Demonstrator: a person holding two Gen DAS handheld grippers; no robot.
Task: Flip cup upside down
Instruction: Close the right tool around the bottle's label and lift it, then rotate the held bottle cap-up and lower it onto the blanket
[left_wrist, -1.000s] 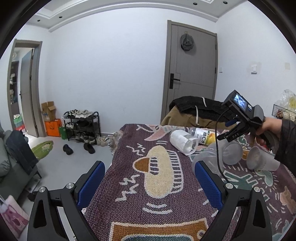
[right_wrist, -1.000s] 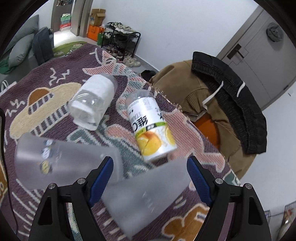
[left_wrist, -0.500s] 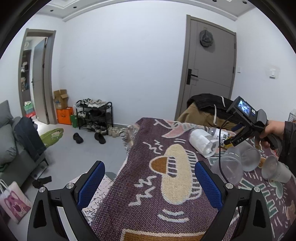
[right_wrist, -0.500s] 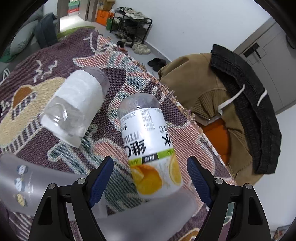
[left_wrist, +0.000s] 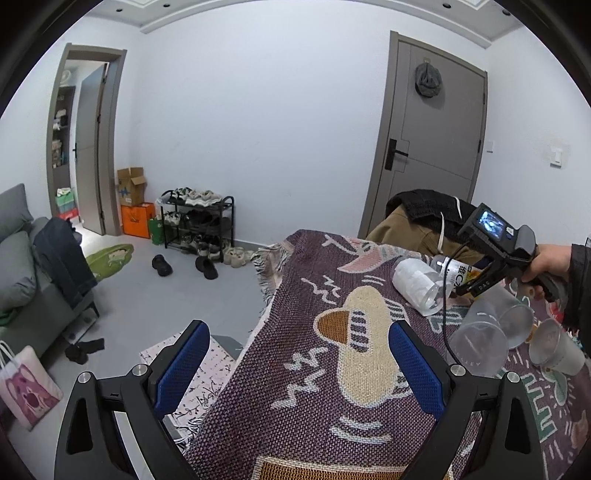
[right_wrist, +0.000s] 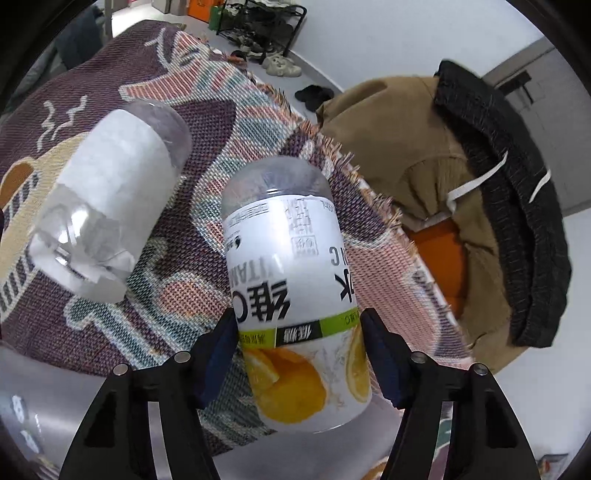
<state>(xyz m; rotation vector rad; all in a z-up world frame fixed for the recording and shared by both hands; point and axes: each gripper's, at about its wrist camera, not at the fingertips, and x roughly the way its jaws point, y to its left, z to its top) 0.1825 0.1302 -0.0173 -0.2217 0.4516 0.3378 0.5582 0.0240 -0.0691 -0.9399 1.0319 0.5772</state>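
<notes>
A lemon-label cup (right_wrist: 295, 280) lies on its side on the patterned cloth (right_wrist: 184, 258), its clear domed end pointing away. My right gripper (right_wrist: 297, 332) has its blue pads pressed against both sides of the cup, shut on it. In the left wrist view the right gripper (left_wrist: 463, 291) reaches down to that cup (left_wrist: 456, 275), held by a person's hand (left_wrist: 546, 262). My left gripper (left_wrist: 299, 365) hangs open over the cloth's left edge with nothing between its fingers.
A white-label clear cup (right_wrist: 107, 206) lies on its side left of the held one. Three frosted cups (left_wrist: 480, 343) lie on their sides at the near right. A brown and black jacket (right_wrist: 480, 166) is draped beyond the table's far edge.
My right gripper moved forward over the lemon-label cup and its fingers closed in onto its sides. The left gripper drifted left and back, staying open.
</notes>
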